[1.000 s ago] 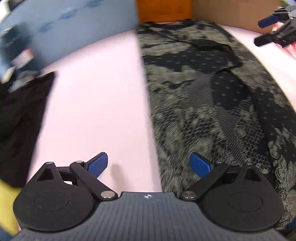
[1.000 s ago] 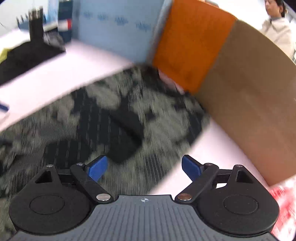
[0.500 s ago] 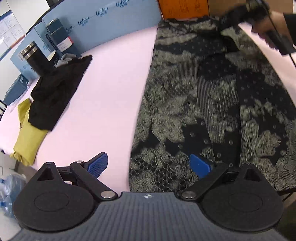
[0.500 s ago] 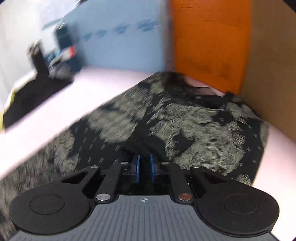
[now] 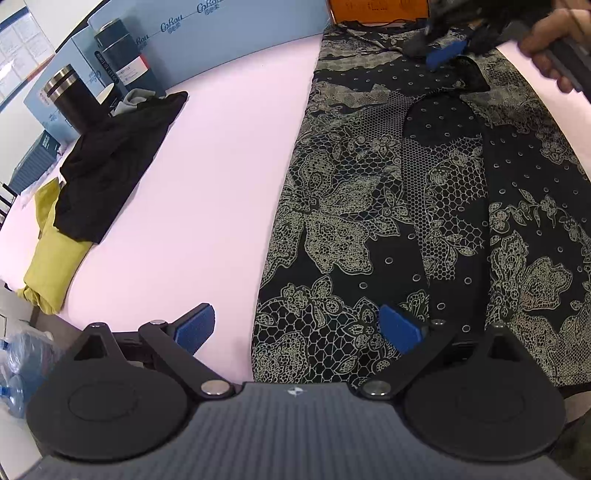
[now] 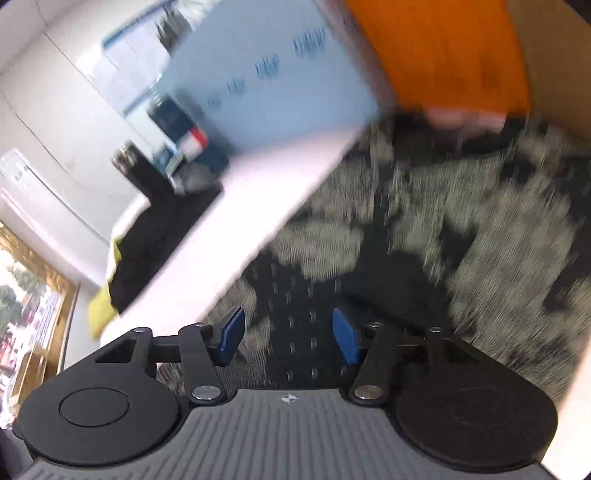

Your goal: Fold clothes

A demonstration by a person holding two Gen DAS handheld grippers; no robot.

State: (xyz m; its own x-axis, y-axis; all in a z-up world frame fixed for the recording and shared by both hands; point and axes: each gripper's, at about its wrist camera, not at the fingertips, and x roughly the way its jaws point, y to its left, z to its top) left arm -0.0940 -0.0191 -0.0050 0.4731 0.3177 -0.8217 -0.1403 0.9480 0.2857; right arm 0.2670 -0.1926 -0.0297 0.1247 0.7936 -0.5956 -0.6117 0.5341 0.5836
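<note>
A black garment with a cream lace-and-dot print lies flat on the pink table, its sides folded inward. My left gripper is open and empty, hovering over the garment's near left hem corner. My right gripper is open and empty above the garment's upper part; this view is motion-blurred. In the left wrist view the right gripper shows at the far end, near the neckline, held by a hand.
A black garment over a yellow one lies at the table's left edge. A steel tumbler, dark tins and blue boxes stand behind. An orange panel and cardboard wall close the far end.
My right gripper was shut on the garment near the collar half a second ago; it has now opened and let go. My left gripper pulled back toward the near hem, staying open.
</note>
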